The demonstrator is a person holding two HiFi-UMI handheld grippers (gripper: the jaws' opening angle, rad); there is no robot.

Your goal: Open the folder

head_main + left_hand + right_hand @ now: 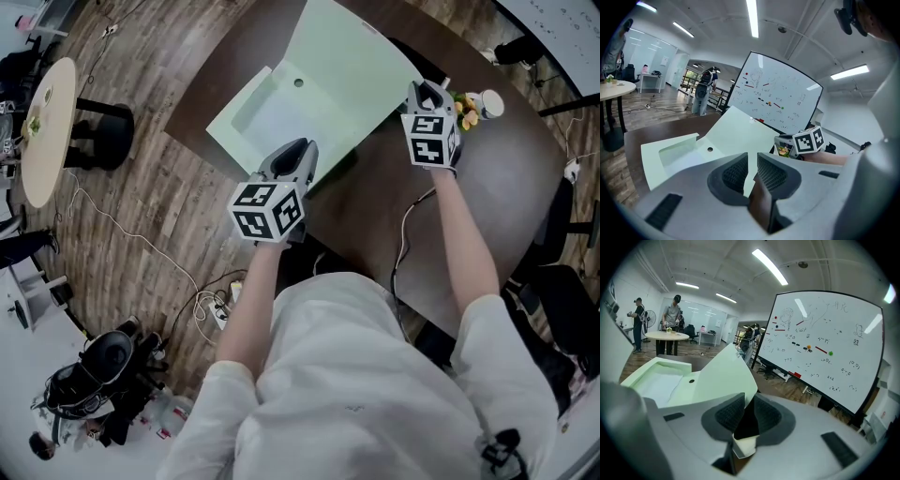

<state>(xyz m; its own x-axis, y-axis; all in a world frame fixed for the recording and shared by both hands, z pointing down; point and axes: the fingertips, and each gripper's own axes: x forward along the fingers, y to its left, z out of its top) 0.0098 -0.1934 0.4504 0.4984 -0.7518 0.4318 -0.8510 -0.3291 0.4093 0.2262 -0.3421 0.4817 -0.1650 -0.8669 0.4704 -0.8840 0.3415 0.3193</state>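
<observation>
Seen from above, a pale green folder (314, 89) lies on a dark brown table (469, 216); its lower sheet is spread flat and its cover (361, 66) is lifted at a slant. The left gripper (292, 150) is held at the folder's near edge; in the left gripper view its jaws are parted by a narrow gap, through which the green sheet and the brown tabletop are seen, and nothing is pinched by the pads. The right gripper (429, 91) is held at the raised cover's right edge; in the right gripper view a corner of the cover passes between the jaws, which stand a little apart, with a dark gap left beside the sheet, so it is not clamped. A small cluster of colourful items (473, 105) is seen on the table just beyond the right gripper; a whiteboard (825, 343) stands behind the table.
</observation>
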